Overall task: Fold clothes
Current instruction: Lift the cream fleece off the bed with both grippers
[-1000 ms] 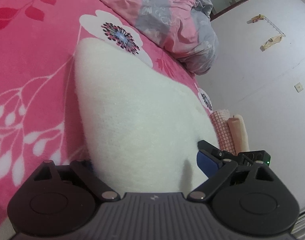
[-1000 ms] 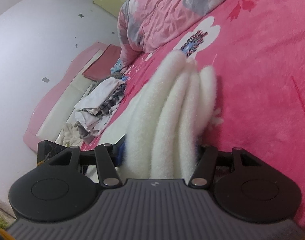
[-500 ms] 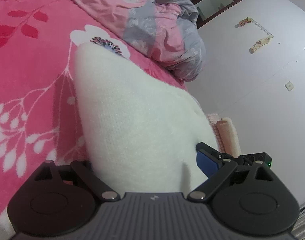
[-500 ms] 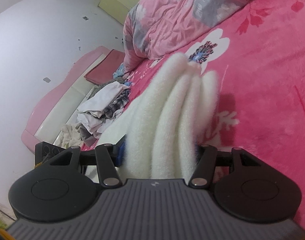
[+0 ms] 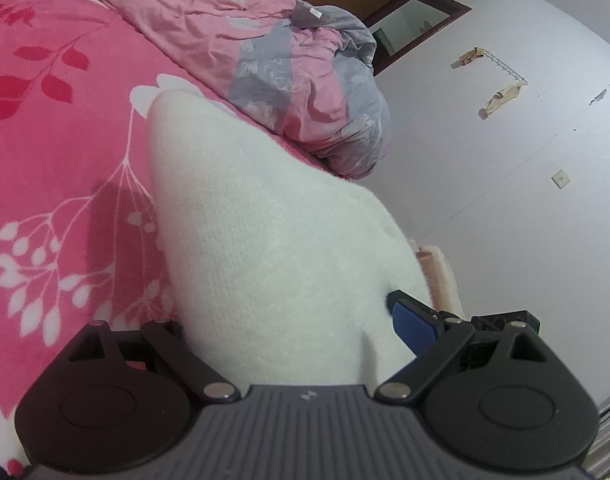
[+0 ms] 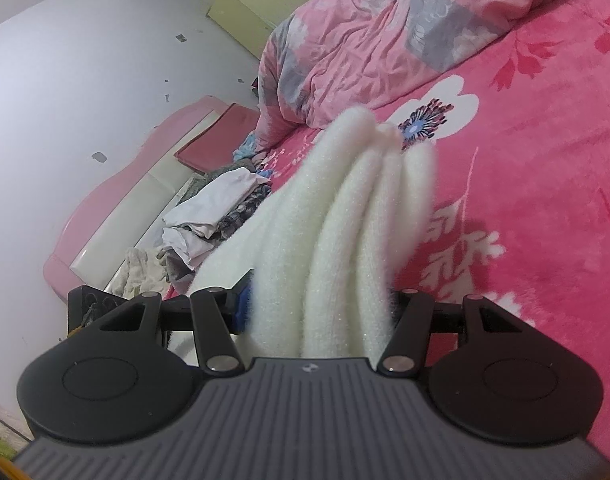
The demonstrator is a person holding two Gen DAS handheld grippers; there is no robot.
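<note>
Fluffy white garment [image 5: 273,248] lifted above the pink floral bedspread [image 5: 53,128], left gripper [image 5: 293,332] clamped on its broad edge, right gripper [image 6: 321,308] grasping bunched folds, rumpled pink-grey duvet [image 5: 297,68] far behind, clothes pile [image 6: 209,220] far left

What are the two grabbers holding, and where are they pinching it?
Both hold the fluffy white garment. The left gripper pinches its flat near edge; the right gripper clamps a bunch of its folds.
</note>
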